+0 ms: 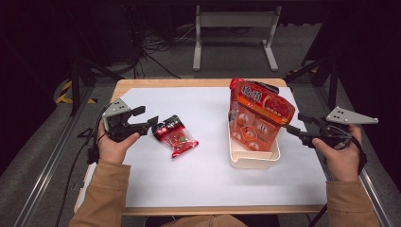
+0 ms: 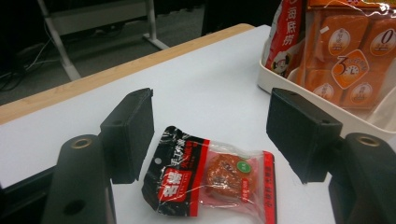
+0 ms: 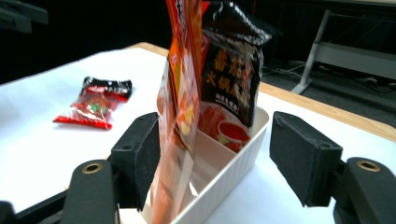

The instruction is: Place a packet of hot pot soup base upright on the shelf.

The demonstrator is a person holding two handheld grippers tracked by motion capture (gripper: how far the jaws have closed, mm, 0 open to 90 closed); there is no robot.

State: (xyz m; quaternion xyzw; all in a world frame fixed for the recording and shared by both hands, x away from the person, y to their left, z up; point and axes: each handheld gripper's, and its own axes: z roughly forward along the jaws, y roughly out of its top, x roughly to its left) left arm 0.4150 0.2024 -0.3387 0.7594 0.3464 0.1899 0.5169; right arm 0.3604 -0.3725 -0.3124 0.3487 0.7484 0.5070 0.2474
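Behind the orange bag [image 3: 180, 93], right gripper [image 3: 212, 163] view reveals a black pouch [image 3: 231, 65]; both grippers gape released.

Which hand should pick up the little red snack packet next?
Left. The left hand-held gripper is open right at the small red snack packet, while the right hand-held gripper sits across the table beside the white bin.

An orange-red snack bag [image 1: 261, 109] in a cream tray [image 1: 254, 160]; a red-and-black packet [image 1: 175, 135] on white.

"3" and "0" on orange packet [image 2: 348, 60], "海底捞" on its edge
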